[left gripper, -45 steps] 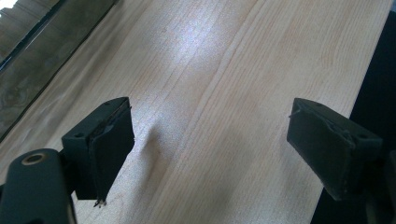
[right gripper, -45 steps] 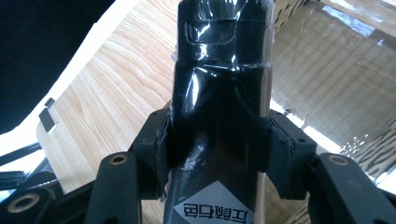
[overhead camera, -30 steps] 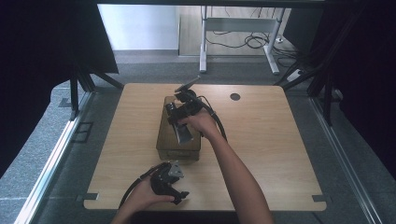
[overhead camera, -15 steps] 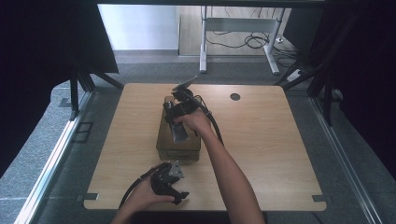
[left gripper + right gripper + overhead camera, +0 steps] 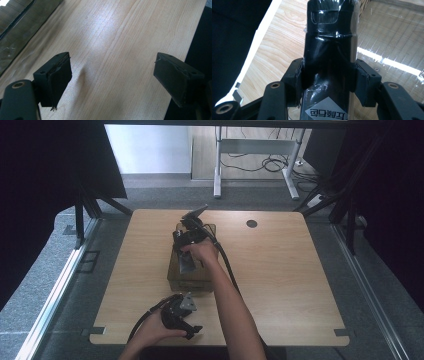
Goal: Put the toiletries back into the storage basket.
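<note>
Risk sits mostly in your right gripper [image 5: 329, 77] now. Its jaws are clamped on both sides of a dark cylindrical object wrapped in glossy clear plastic [image 5: 329, 45], with a white label at its lower end. From the high view, you hold this object [image 5: 189, 231] above the far end of the brown cardboard box [image 5: 187, 279] that stands on the light wooden table [image 5: 295, 270]. I judge the film as slippery, so the cylinder could slide or turn between the pads if you tilt it or loosen the squeeze. It could also knock the box edge if you lower it off centre. Your left gripper [image 5: 112, 77] has its jaws wide apart and holds nothing. It rests near the front table edge [image 5: 181, 312], well apart from the box.
</note>
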